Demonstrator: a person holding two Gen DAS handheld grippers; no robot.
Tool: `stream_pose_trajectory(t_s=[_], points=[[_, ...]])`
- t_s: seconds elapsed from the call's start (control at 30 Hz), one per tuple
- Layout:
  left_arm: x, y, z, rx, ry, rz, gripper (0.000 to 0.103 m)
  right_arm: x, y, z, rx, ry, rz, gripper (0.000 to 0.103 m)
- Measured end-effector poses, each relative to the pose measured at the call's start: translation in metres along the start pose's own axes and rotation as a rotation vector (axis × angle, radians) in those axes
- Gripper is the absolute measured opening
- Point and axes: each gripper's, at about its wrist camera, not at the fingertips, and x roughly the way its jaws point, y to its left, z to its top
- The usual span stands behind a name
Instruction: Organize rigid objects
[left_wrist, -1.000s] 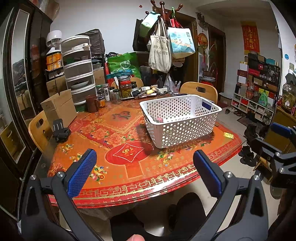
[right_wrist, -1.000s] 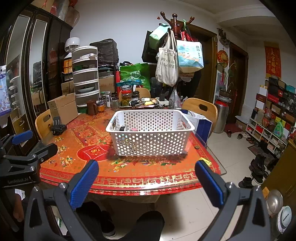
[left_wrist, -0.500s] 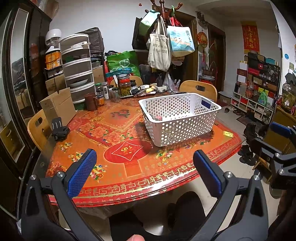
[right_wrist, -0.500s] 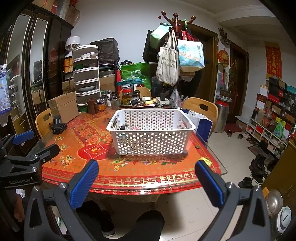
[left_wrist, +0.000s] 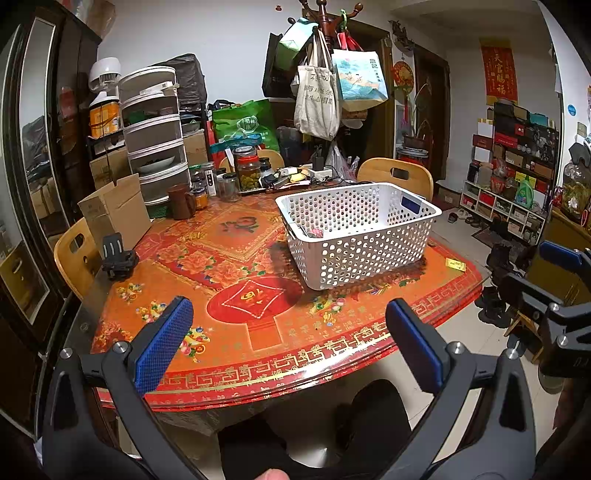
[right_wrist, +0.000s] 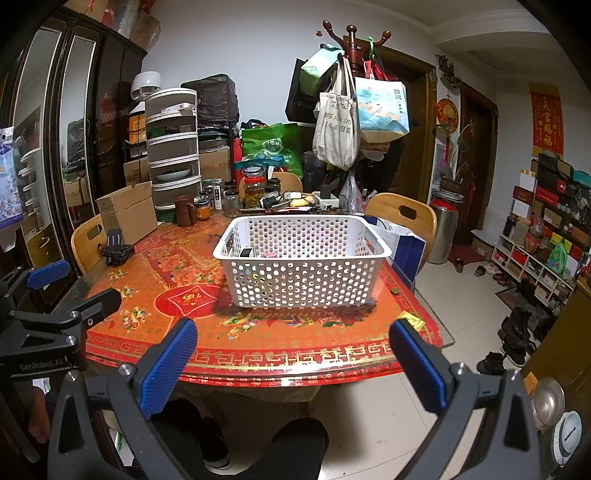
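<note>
A white perforated basket (left_wrist: 402, 232) (right_wrist: 306, 280) stands on the red patterned table (left_wrist: 236, 325) (right_wrist: 258, 350), with a few small items lying in its left end. My left gripper (left_wrist: 288, 334) hangs open before the table's near edge, nothing between its blue pads. My right gripper (right_wrist: 293, 354) is likewise open and empty, facing the basket from the front. A black clip-like holder (left_wrist: 118, 254) (right_wrist: 116, 247) sits at the table's left edge. A small yellow packet (left_wrist: 455, 264) (right_wrist: 410, 319) lies near the right corner.
Jars, a brown mug (left_wrist: 181, 201) and a cardboard box (left_wrist: 116, 212) crowd the table's far side with stacked drawers behind. Wooden chairs (left_wrist: 397, 177) ring the table. A coat rack with bags (right_wrist: 343, 125) stands behind. The person's dark-clothed knees (right_wrist: 288, 446) are below.
Both views have shifted slightly; the table and basket sit a little higher and farther in frame. Both grippers stay open and empty.
</note>
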Motion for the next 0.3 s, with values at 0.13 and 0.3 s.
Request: stream_pose_trajectory(t_s=[0.13, 0.3], points=[[0.0005, -0.001, -0.0035, 0.01, 0.003, 0.0, 0.103, 0.0001, 0.0002, -0.0001, -0.002, 0.001, 0.0, 0.103], [0.0008, -0.0019, -0.005, 0.012, 0.001, 0.002, 0.103, 0.0, -0.0001, -0.0001, -0.001, 0.001, 0.001, 0.103]])
